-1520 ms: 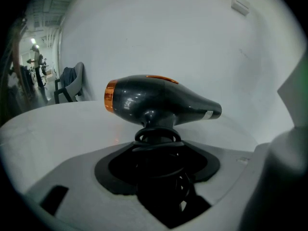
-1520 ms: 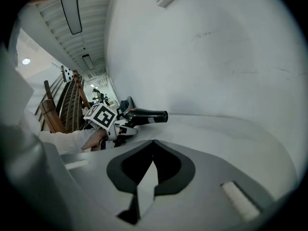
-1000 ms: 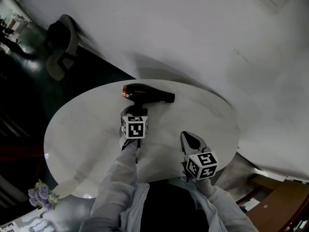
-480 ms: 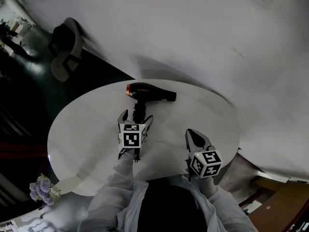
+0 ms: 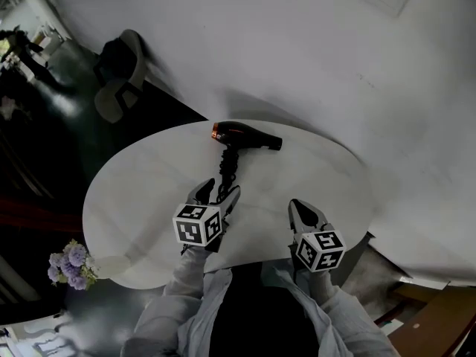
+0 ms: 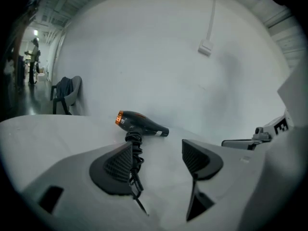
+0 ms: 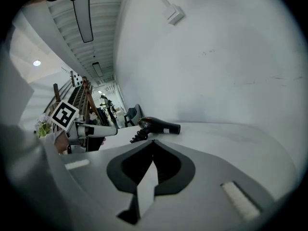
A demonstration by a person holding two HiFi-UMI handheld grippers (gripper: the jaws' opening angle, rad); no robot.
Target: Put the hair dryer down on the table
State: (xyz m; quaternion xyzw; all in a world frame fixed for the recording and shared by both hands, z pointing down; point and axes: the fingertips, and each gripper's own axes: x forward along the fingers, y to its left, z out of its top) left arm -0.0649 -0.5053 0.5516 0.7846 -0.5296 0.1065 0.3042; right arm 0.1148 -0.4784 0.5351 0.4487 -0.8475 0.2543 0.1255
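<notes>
The left tongs (image 5: 217, 193) stand apart, closing on nothing, the coiled black cord (image 5: 225, 171) loose between them; the right tongs (image 5: 303, 210) are closed, empty. Best lift the left clear without snagging that cord. The black, orange-ringed hair dryer (image 5: 245, 136) lies on the round white worktop (image 5: 141, 192), ahead of both.

I read this as an office-type lounge or lobby: round white worktop (image 5: 149, 199) by a plain white wall (image 5: 297, 50), chair (image 5: 119, 80) at 10 o'clock, flowers (image 5: 68, 262) at 8 o'clock, long corridor (image 7: 103, 102) under strip lights (image 7: 83, 6).
</notes>
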